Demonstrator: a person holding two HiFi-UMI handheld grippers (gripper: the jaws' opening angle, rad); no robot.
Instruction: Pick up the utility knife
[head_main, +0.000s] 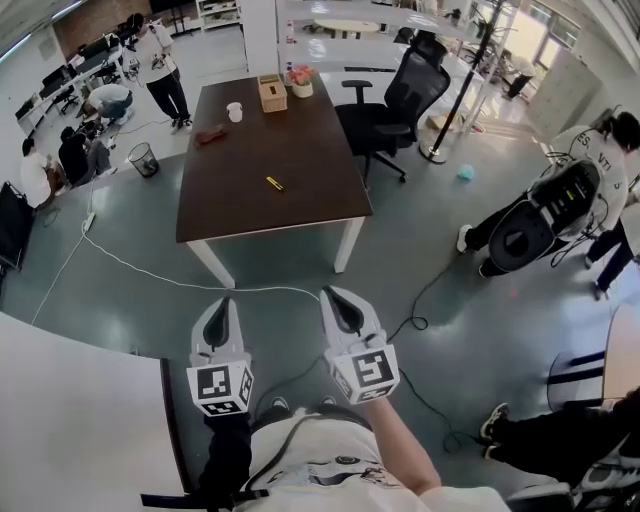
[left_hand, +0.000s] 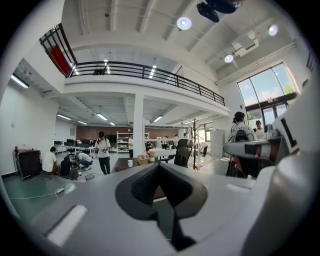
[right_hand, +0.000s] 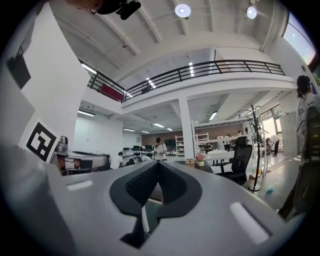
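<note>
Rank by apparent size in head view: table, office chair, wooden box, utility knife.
1. table
2. office chair
3. wooden box
4. utility knife
The box is farther away yet looks bigger than the knife, so the order holds.

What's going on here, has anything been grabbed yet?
Nothing is held yet. The person stands on the floor short of the dark table, with the left gripper and the right gripper held out in front, both with jaws together and empty. The yellow utility knife lies untouched near the middle of the table, well beyond both grippers.
</note>
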